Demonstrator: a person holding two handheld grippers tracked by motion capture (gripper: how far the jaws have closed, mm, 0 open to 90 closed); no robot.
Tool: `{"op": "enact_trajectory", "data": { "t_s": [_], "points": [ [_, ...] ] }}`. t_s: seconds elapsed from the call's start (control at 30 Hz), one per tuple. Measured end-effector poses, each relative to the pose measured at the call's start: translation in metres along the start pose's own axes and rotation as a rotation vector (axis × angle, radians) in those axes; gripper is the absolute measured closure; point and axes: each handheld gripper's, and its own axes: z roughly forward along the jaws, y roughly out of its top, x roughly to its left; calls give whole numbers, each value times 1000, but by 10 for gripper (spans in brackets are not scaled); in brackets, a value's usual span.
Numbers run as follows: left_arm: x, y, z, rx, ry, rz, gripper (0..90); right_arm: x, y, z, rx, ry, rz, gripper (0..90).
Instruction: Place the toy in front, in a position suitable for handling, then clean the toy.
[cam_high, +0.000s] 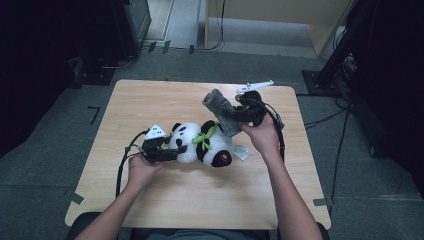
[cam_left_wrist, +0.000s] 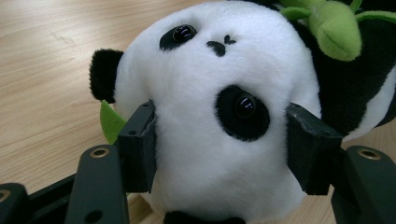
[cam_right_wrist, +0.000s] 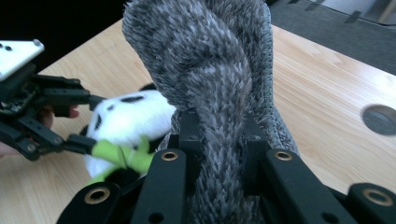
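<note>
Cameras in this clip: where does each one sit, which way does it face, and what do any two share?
High view: above the person's side, looking down on the table; both forearms, left gripper, right gripper.
Left gripper view: along its jaws, pressed on the panda's head.
Right gripper view: along its jaws, clamping a grey knitted cloth.
Shared: the panda appears in all three.

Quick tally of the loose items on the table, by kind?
Black-and-white plush panda toy: 1
Grey knitted fabric piece: 1
Total: 2
Left gripper is clamped on the panda's head; right gripper pinches the knit.
</note>
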Motion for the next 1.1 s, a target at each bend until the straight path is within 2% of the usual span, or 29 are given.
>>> {"op": "enact_trajectory", "data": {
  "t_s": [0.2, 0.37, 0.67, 0.8, 1.1],
  "points": [
    [1, 1, 0, 7, -1, 7, 358, 13, 17, 22, 23, 26, -25, 775],
    [1, 1, 0, 11, -3, 12, 358, 23, 23, 42, 50, 53, -46, 775],
    [2, -1, 0, 6, -7, 17, 358, 30, 30, 72, 82, 98, -45, 775],
    [1, -3, -1, 1, -5, 19, 358, 33, 32, 84, 112, 88, -60, 770],
    [1, -2, -1, 1, -3, 14, 357, 38, 32, 105, 153, 117, -51, 771]
  ]
}}
